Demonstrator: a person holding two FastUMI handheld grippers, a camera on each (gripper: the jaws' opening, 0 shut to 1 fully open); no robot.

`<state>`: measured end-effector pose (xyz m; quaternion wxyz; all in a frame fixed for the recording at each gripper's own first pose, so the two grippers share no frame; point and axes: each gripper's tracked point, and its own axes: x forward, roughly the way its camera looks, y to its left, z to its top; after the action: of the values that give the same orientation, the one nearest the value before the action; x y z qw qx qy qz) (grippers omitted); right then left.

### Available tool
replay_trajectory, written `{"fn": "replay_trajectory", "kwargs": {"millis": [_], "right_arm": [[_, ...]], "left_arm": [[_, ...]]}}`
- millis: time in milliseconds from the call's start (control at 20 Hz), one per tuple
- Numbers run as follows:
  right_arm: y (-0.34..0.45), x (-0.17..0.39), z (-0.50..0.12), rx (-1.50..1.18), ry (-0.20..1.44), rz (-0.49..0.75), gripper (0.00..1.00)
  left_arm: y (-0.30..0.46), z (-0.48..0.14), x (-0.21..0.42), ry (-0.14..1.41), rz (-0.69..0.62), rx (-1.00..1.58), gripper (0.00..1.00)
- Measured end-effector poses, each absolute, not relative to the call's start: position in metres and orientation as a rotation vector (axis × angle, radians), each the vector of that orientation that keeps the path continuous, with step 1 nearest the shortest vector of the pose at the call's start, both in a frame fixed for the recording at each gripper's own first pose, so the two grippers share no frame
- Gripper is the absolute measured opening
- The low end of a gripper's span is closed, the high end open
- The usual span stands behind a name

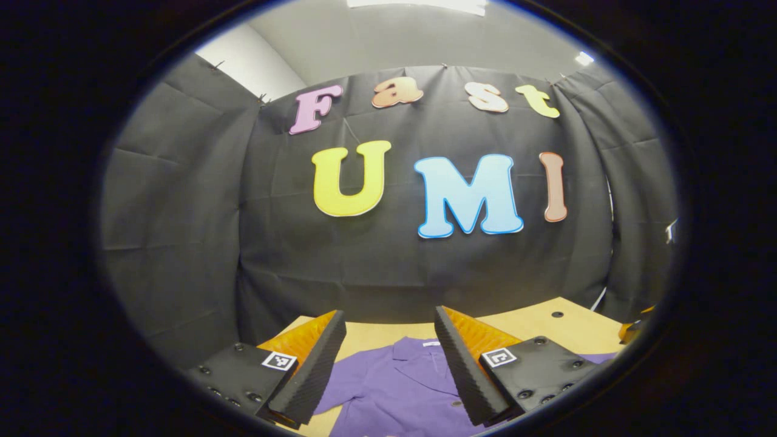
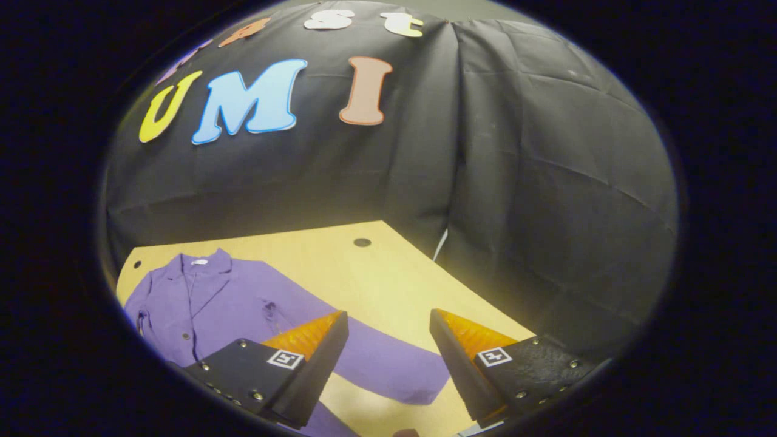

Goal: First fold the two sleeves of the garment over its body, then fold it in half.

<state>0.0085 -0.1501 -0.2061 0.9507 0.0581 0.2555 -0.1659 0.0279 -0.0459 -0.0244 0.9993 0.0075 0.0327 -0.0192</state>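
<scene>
Left gripper (image 1: 388,361): jaws wide apart, holding nothing, raised above the garment's collar.
Right gripper (image 2: 388,364): jaws wide apart, empty, above the outstretched sleeve (image 2: 388,364).
Garment (image 2: 206,303): purple, buttoned, spread flat on the table (image 2: 376,273), collar toward the booth wall.
</scene>
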Motion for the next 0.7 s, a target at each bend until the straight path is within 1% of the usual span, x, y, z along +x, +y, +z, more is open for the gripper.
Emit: {"fn": "replay_trajectory", "kwargs": {"millis": [400, 650, 700], "right_arm": [[-0.18, -0.013, -0.3, 0.26, 0.742, -0.423, 0.88], [-0.19, -0.023, -0.335, 0.265, 0.826, -0.455, 0.89], [-0.19, -0.023, -0.341, 0.272, 0.838, -0.459, 0.87]], "left_arm": [[-0.033, -0.032, 0.018, 0.091, 0.011, -0.006, 0.95], [-0.03, -0.034, 0.01, 0.104, 0.024, -0.004, 0.95], [-0.03, -0.034, 0.009, 0.106, 0.025, -0.007, 0.95]]}}
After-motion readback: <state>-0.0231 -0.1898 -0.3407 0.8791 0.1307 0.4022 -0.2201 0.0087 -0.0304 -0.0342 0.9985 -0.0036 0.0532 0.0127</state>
